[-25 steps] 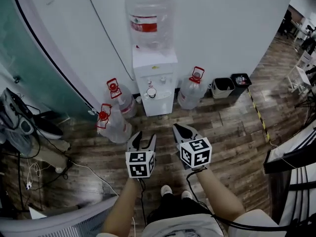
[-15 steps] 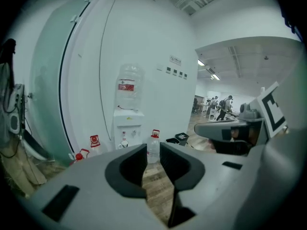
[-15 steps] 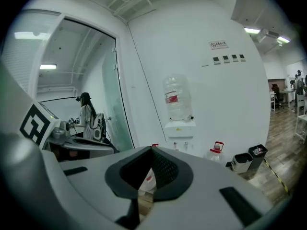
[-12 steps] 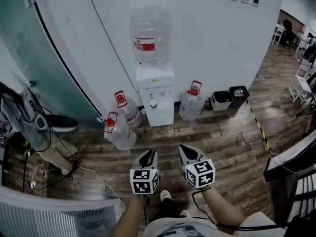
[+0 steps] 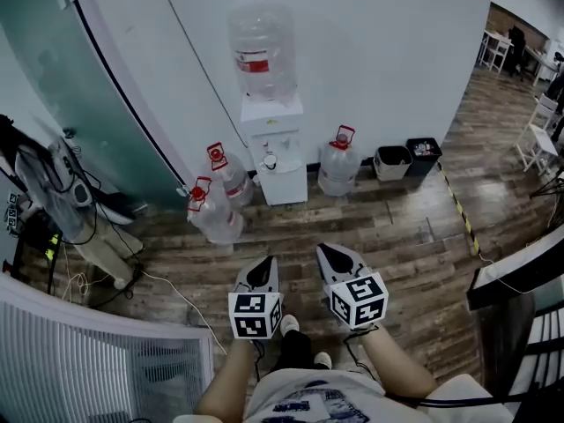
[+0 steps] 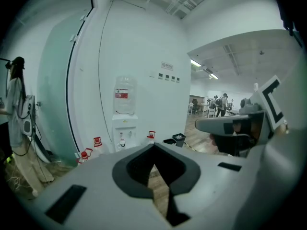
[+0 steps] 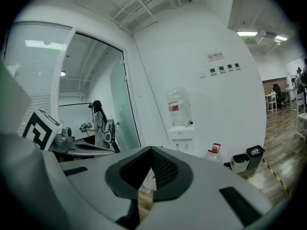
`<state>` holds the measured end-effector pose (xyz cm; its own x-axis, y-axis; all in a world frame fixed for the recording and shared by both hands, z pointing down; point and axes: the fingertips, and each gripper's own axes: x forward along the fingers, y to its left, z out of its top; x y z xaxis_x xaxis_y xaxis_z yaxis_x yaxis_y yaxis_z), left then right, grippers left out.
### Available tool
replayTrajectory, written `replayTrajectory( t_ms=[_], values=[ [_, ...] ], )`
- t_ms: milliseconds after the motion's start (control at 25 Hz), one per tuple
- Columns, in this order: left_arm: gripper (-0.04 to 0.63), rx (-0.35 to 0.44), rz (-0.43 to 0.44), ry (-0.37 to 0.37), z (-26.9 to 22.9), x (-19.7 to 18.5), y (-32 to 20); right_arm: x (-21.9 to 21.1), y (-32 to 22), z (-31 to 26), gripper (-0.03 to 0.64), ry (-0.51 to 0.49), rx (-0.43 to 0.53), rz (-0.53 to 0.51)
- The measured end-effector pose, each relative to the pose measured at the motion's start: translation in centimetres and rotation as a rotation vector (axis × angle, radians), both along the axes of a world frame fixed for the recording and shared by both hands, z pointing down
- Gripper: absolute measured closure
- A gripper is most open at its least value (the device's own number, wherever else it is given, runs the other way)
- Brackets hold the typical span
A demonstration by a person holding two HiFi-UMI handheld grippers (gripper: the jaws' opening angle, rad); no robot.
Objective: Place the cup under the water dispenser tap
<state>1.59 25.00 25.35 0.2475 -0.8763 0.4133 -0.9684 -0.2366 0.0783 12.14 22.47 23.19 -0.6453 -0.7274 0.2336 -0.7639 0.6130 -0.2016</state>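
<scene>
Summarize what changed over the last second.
The left gripper closed its fingers on nothing; a second ago they stood apart. It and the right gripper drew back from the dispenser, now farther off. Unchanged: right gripper shut and empty, cup at the tap.

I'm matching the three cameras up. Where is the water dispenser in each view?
Head view: water dispenser upper middle, against the wall.
Left gripper view: water dispenser left of centre.
Right gripper view: water dispenser right of centre.
Shared landmark: the red-capped bottle just right of it.
</scene>
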Motion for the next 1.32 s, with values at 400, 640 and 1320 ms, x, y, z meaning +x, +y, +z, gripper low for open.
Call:
replayTrajectory(
  t_ms=[400,640,1320],
  values=[
    [0.544,0.009,-0.028,-0.005,0.1,0.9,3.2,2.2,3.4,0.0,0.597,-0.014,0.002,0.011],
    [0.544,0.016,-0.028,-0.017,-0.2,1.3,3.4,2.3,3.9,-0.3,0.597,-0.003,0.012,-0.004],
    [0.543,0.052,-0.021,-0.076,-1.4,0.9,3.6,1.4,3.9,-0.3,0.597,0.016,0.007,-0.024]
  ],
)
